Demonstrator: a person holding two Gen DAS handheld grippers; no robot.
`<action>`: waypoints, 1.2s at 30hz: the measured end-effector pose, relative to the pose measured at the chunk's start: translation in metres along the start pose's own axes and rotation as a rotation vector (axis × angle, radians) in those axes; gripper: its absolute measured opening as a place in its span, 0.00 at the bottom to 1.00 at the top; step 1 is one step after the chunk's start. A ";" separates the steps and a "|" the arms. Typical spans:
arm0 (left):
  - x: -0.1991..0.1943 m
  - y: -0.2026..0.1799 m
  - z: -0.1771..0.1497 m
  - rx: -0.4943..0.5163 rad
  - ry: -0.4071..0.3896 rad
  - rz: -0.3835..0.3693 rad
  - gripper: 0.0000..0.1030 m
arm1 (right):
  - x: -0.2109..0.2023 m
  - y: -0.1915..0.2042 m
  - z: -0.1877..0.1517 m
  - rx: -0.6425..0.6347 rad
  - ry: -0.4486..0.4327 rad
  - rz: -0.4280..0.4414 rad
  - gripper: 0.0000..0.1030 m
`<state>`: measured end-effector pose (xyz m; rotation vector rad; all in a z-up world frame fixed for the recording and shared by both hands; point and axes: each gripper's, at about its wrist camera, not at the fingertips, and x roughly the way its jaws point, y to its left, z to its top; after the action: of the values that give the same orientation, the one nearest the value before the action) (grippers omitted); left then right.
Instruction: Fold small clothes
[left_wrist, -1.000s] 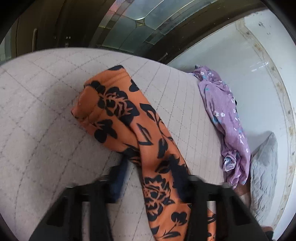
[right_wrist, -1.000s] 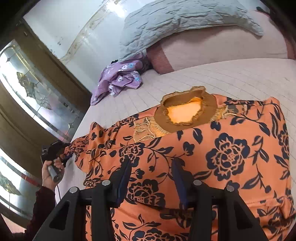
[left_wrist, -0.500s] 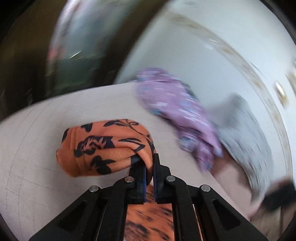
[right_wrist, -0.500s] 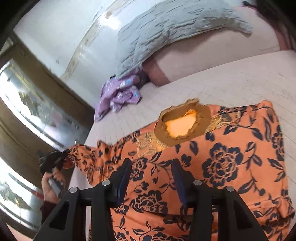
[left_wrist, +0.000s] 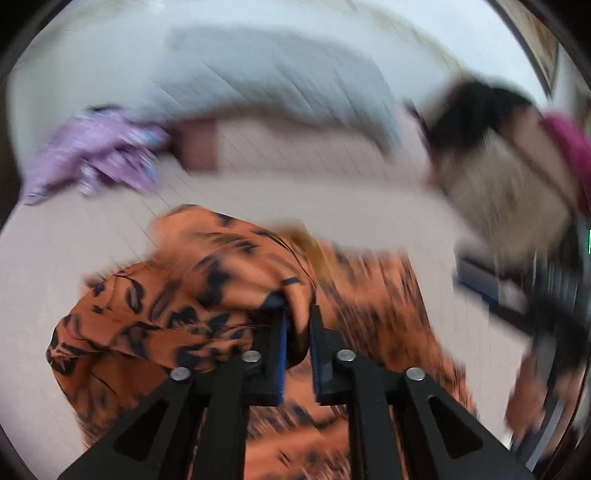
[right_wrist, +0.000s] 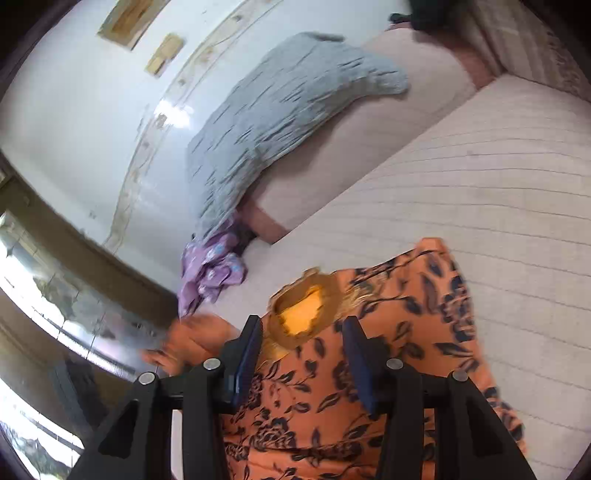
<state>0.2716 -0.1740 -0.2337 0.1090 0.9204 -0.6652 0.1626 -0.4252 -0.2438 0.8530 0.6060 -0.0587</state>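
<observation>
**Sleeve pinched for the fold**

Your left gripper (left_wrist: 296, 325) is clamped on a bunched sleeve of the orange floral top (right_wrist: 369, 387), lifted so it can carry across the body. Your right gripper (right_wrist: 303, 354) hangs with jaws wide, gripping nothing, above the neckline; the top lies spread on the quilted bed (right_wrist: 498, 155).

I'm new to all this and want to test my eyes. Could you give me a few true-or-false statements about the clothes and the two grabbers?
1. The left gripper pinches the orange top. True.
2. The right gripper is clamped on cloth. False: it is open, over the top.
3. A purple garment lies beside the grey pillow. True.
4. The top has stripes. False: dark flowers.
</observation>
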 end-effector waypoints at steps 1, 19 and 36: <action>0.005 -0.004 -0.008 -0.001 0.035 -0.001 0.28 | -0.001 -0.003 0.002 0.010 0.001 -0.009 0.57; -0.049 0.201 -0.059 -0.459 -0.028 0.378 0.63 | 0.085 0.085 -0.051 -0.340 0.173 -0.023 0.72; 0.015 0.156 -0.071 -0.135 0.245 0.375 0.66 | 0.074 0.053 -0.029 -0.329 0.083 -0.171 0.14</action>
<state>0.3180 -0.0311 -0.3181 0.2403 1.1411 -0.2430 0.2255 -0.3550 -0.2608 0.4853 0.7427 -0.0763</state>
